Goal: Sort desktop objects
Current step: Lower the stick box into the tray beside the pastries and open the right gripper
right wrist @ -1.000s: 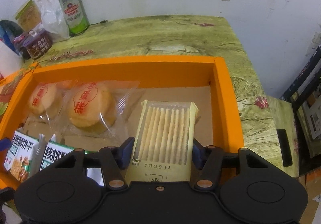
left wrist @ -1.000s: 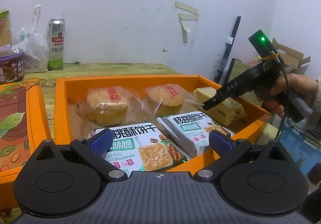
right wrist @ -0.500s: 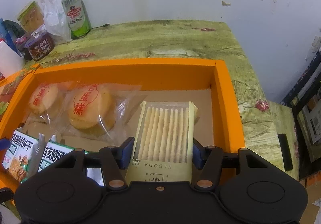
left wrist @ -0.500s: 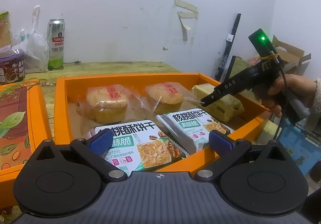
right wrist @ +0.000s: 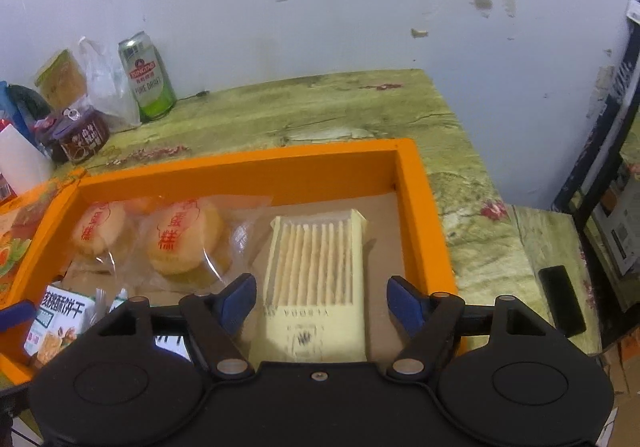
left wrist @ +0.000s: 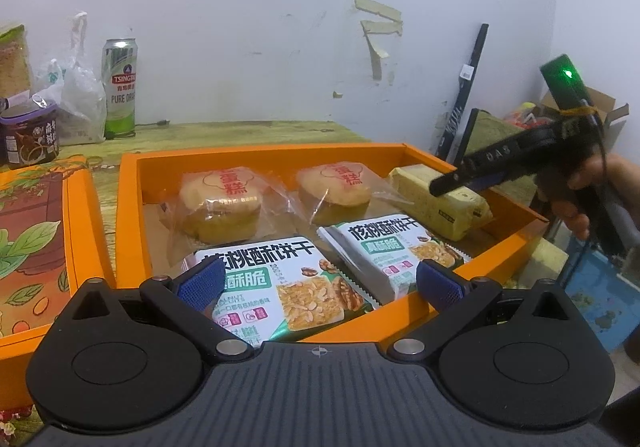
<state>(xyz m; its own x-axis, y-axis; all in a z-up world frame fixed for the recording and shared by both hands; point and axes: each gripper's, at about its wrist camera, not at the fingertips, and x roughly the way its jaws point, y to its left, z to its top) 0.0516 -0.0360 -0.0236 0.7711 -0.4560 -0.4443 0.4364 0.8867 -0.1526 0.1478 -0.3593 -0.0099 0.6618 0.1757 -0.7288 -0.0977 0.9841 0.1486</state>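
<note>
- The right claw (right wrist: 322,301) is seen with its jaws parted; they have just been opening, and a clear gap is left on each side of the pale cracker pack (right wrist: 316,279) that lies between them.
- The blue pads (right wrist: 404,301) are not pressed on the cracker pack, which rests flat on the floor of the orange tray (right wrist: 424,215), near its right wall.
- Two wrapped round cakes (right wrist: 182,241) are lying just left of the cracker pack, in the same tray.
- The left claw (left wrist: 318,281) is held wide open with nothing gripped, hovering over the tray's near edge, above two walnut biscuit packs (left wrist: 276,283).
- From the left wrist view, the right claw is seen gripped by a hand (left wrist: 588,199), its fingers poised over the cracker pack.
- A green beer can (right wrist: 146,77) and a clear plastic bag (right wrist: 104,83) are stood at the back of the worktop (right wrist: 340,111), against the wall.
</note>
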